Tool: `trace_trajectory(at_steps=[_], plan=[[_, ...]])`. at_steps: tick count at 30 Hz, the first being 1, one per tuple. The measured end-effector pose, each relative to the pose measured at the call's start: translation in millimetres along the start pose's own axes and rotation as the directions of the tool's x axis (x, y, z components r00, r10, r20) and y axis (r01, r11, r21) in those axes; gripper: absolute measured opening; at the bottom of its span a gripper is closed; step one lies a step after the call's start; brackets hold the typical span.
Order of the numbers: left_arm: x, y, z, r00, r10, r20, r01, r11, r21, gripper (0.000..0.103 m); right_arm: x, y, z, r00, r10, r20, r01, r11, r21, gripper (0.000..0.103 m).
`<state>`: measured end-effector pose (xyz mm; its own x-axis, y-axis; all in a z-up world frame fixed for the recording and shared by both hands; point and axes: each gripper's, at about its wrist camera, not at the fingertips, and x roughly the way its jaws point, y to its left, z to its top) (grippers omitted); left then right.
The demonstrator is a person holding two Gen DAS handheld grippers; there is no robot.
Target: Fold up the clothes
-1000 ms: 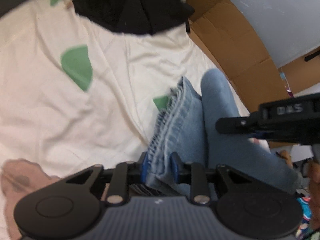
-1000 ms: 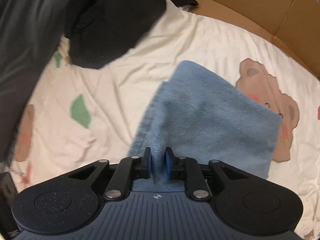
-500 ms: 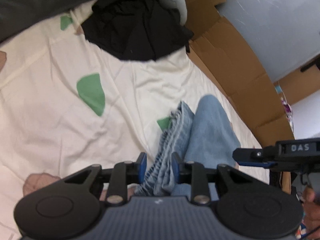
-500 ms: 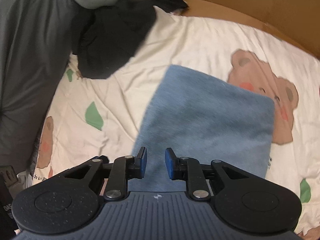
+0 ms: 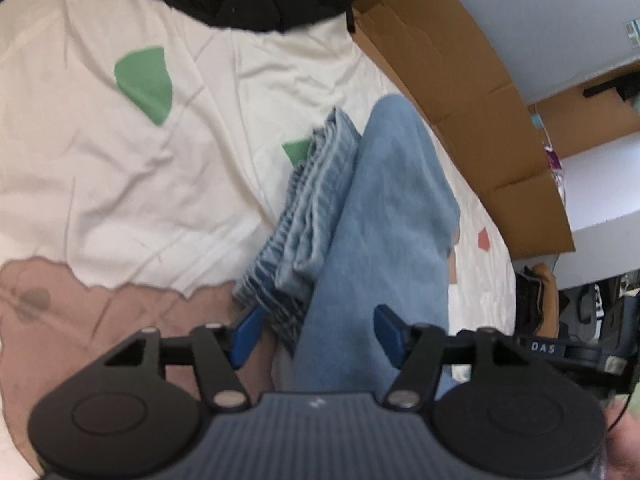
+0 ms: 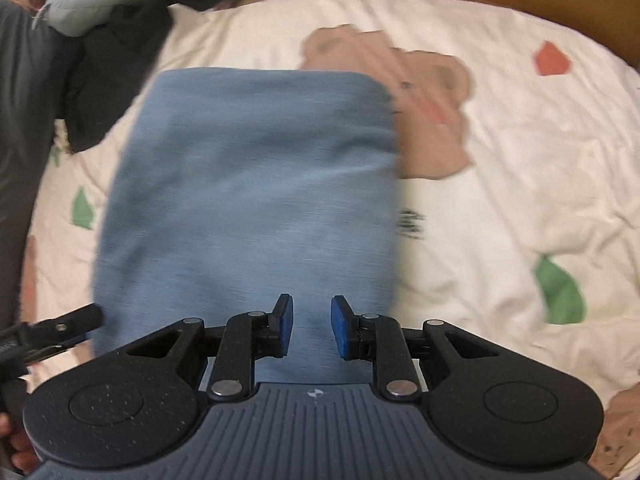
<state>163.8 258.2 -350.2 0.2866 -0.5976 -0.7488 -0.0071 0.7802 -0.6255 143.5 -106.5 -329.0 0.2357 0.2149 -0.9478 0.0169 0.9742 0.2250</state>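
While the folded jeans (image 6: 248, 200) lie mid-frame on the bed sheet (image 6: 520, 160), both sets of fingers are spread apart, gripping nothing; left gripper (image 5: 316, 336) hovers over the denim. Right gripper (image 6: 308, 330) does likewise.

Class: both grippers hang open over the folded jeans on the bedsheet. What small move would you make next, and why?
Probably lift both away: the left gripper and right gripper are open, and the jeans lie as a flat folded rectangle on the bedsheet.
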Motion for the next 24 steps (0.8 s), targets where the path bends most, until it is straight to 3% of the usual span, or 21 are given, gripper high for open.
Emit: trace_trajectory(at_steps=[7,9,11,14,19,24], plan=[[16.1,-6.4,-6.0,0.998,-0.038,-0.043,0.038,0.999,-0.009,0.061,0.7,-32.3,-15.1,0.999,0.001,0.039,-0.002,1.0,0.031,0.028],[20.8,-9.4,-8.6,0.997,-0.043,-0.061,0.043,0.999,0.006,0.053,4.0,-37.9,-19.7,0.999,-0.003,0.036,0.001,0.999,0.042,0.028],[22.2,-13.5,-9.4,0.997,-0.014,-0.074,0.018,0.999,0.046,0.03,8.0,-42.8,-23.8,0.999,0.002,0.037,-0.004,0.998,0.062,0.028],[13.4,-10.5,-4.2,0.997,-0.04,-0.072,0.041,0.999,0.023,0.018,13.1,-43.6,-29.6,0.999,0.017,0.033,-0.019,0.998,0.065,0.027],[-6.5,-19.7,3.8,0.998,-0.04,-0.038,0.042,0.997,0.061,0.016,14.6,-37.4,-35.1,0.999,0.034,0.029,-0.036,0.998,0.042,0.027],[-2.7,-17.1,6.6,1.0,-0.018,-0.026,0.02,0.997,0.077,0.015,15.1,-32.5,-39.0,0.998,0.053,0.021,-0.054,0.998,0.044,0.025]])
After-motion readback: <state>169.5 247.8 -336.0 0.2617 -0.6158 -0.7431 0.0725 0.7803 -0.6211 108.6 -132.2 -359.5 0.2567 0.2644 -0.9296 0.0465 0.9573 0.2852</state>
